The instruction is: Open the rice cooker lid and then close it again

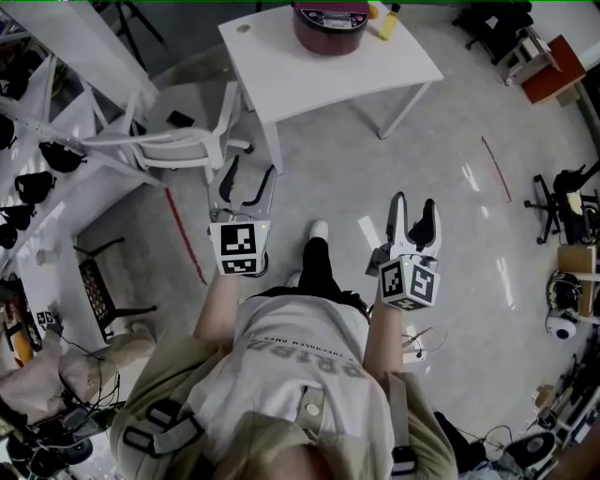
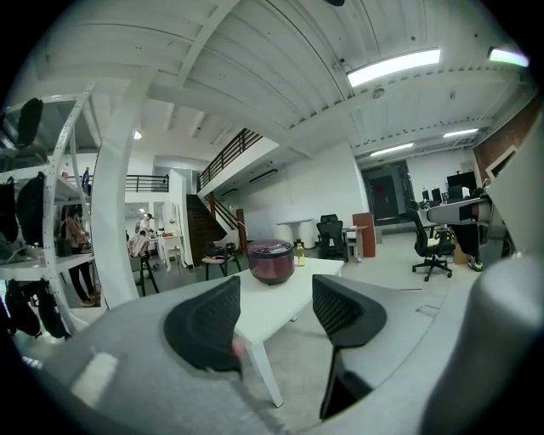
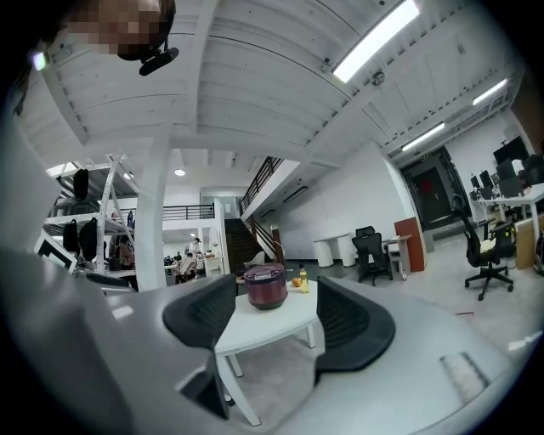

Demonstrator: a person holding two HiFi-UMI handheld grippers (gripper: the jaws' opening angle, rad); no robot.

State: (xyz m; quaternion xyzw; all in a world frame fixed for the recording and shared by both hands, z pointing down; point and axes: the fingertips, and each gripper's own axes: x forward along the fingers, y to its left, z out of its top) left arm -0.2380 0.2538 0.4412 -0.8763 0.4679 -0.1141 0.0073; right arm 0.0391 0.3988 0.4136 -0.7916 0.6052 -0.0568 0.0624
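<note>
A maroon rice cooker (image 1: 330,26) with its lid down stands on the far part of a white table (image 1: 281,75), well ahead of me across the floor. My left gripper (image 1: 247,180) and right gripper (image 1: 413,204) are held in front of my body, both open, nothing between their jaws, far short of the table. In the left gripper view the cooker (image 2: 270,261) shows above the gap of the left gripper (image 2: 274,319). In the right gripper view the cooker (image 3: 265,285) sits on the table (image 3: 276,327) between the jaws of the right gripper (image 3: 265,319).
A yellow bottle (image 1: 387,21) and an orange fruit (image 3: 294,281) stand beside the cooker. A white chair (image 1: 178,141) sits left of the table, with white shelving (image 1: 56,122) further left. A red line (image 1: 186,239) marks the floor. Office chairs (image 2: 429,246) stand far right.
</note>
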